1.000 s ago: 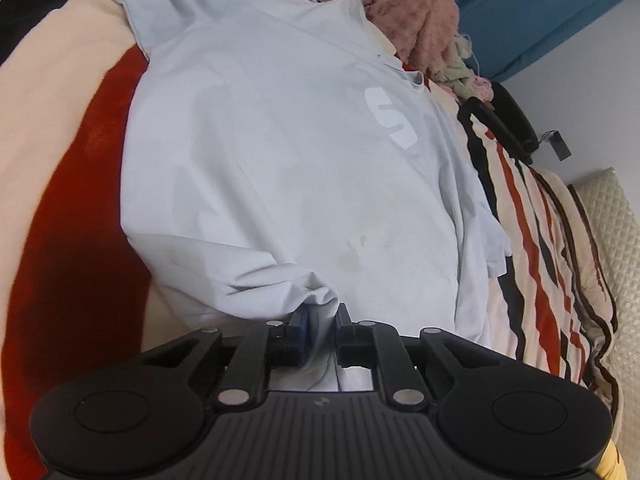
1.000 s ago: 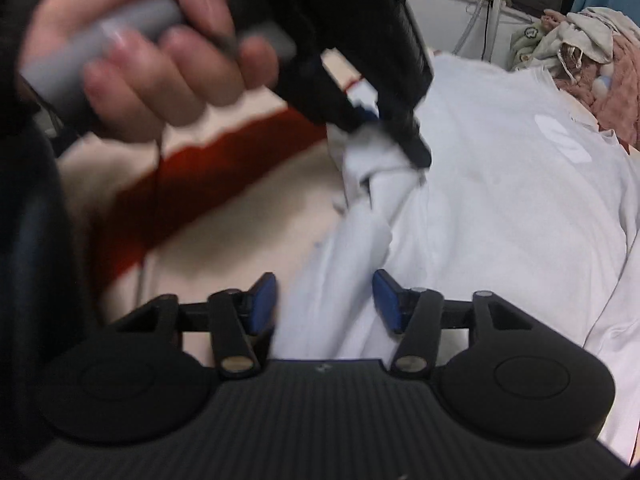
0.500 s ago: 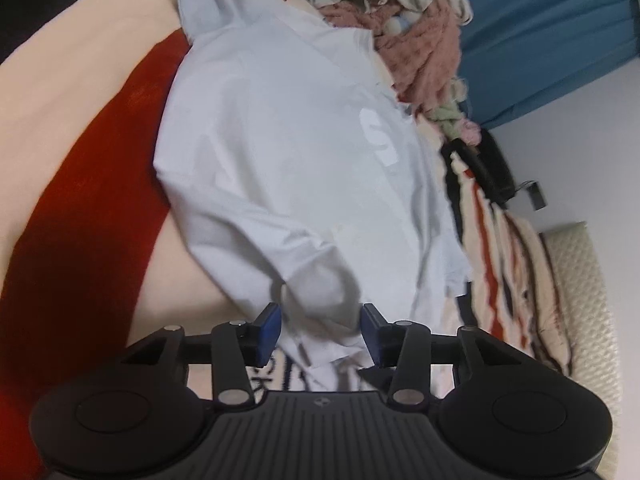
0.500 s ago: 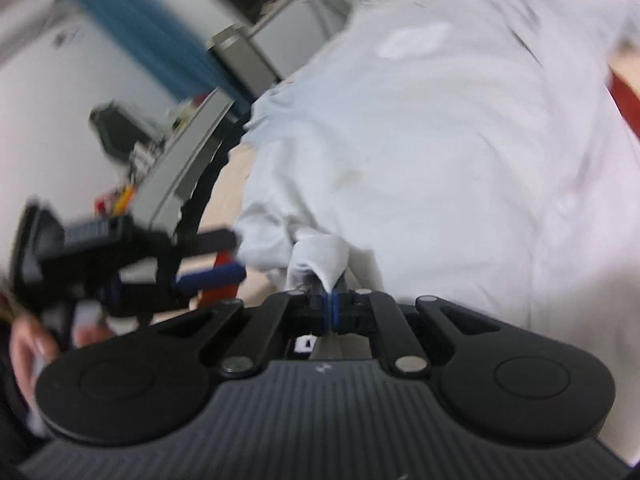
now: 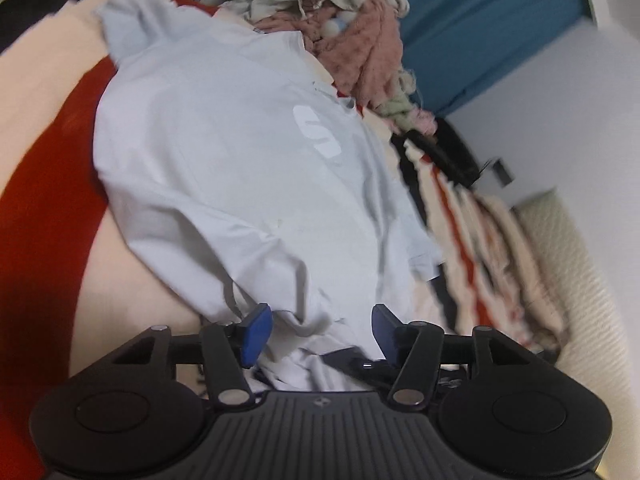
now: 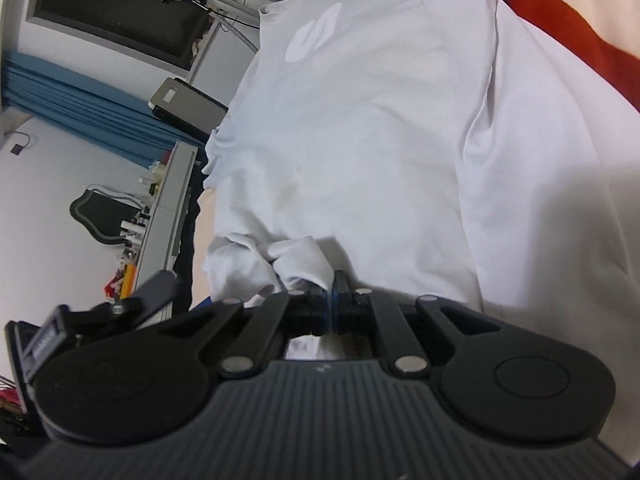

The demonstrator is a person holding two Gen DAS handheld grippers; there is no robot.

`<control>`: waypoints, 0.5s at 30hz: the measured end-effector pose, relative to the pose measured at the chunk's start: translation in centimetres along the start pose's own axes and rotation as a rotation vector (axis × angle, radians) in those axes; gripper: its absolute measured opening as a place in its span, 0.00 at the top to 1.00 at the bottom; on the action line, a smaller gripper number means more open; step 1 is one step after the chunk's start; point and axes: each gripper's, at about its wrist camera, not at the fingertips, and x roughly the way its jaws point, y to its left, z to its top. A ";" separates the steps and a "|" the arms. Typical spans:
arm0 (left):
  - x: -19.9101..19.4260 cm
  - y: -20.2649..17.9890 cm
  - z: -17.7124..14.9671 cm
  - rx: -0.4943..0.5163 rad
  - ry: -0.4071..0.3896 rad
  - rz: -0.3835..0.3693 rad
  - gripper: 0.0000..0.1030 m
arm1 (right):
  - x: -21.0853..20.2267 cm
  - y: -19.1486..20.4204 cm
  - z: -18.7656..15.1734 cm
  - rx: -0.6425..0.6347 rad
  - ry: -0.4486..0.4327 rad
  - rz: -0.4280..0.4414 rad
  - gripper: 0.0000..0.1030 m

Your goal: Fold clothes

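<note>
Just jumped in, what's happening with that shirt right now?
A pale blue T-shirt is spread on a red-and-cream striped blanket. The right gripper is shut on a bunched bit of the shirt's hem. The left gripper is open, with the hem between its fingers but ungripped. No fold is made yet.

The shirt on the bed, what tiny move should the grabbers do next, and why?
Probably close the left gripper on the shirt hem bunched between its open fingers. The right gripper already pinches its own bunch of hem, so both would then hold the bottom edge for folding.
</note>
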 end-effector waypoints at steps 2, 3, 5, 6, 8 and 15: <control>1.5 -0.5 0.2 0.071 0.006 0.092 0.42 | -0.1 0.1 0.0 -0.012 0.001 -0.002 0.94; 2.2 -0.6 0.3 0.092 0.014 0.122 0.42 | -0.2 0.3 0.0 -0.027 0.000 -0.005 0.94; 3.5 -0.8 0.4 0.129 0.036 0.168 0.42 | -0.5 1.0 -0.2 -0.077 -0.001 -0.007 0.94; 3.8 -1.2 0.3 0.160 0.045 0.173 0.44 | -0.6 1.4 -0.4 -0.106 0.003 -0.006 0.94; 3.8 -2.1 0.0 0.213 0.066 0.171 0.53 | -0.8 2.3 -0.8 -0.168 0.015 -0.003 0.94; -1.3 -1.6 0.5 0.124 0.152 0.086 0.90 | -2.8 6.5 -4.5 -0.527 0.066 -0.034 0.94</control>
